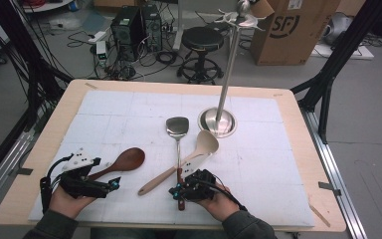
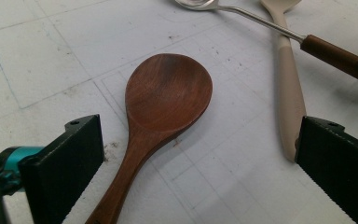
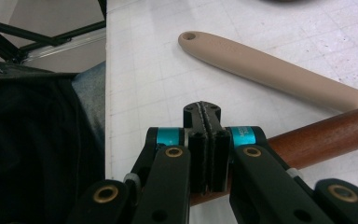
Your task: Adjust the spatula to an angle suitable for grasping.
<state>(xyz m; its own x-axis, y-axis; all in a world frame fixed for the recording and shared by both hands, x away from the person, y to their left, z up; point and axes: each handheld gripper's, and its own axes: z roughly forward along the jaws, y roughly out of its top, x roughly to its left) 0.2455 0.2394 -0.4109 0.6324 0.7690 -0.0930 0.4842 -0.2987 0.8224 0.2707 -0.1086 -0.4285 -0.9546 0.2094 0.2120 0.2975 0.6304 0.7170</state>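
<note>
From the high view, your left gripper [image 1: 110, 185] sits over the handle of the dark wooden spoon [image 1: 127, 160], and your right gripper [image 1: 177, 189] over the metal spatula [image 1: 177, 128]. In the left gripper view the jaws stand spread, the dark wooden spoon [image 2: 165, 100] between them (untouched). In the right gripper view the jaws are pressed together, empty, above the spatula's brown handle [image 3: 326, 135]; the beige spoon [image 3: 265, 70] lies just beyond.

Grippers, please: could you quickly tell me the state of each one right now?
Left gripper: open, jaws apart on either side of the dark wooden spoon, not gripping it.
Right gripper: shut, pads together, holding nothing, above the spatula's brown handle.
</note>
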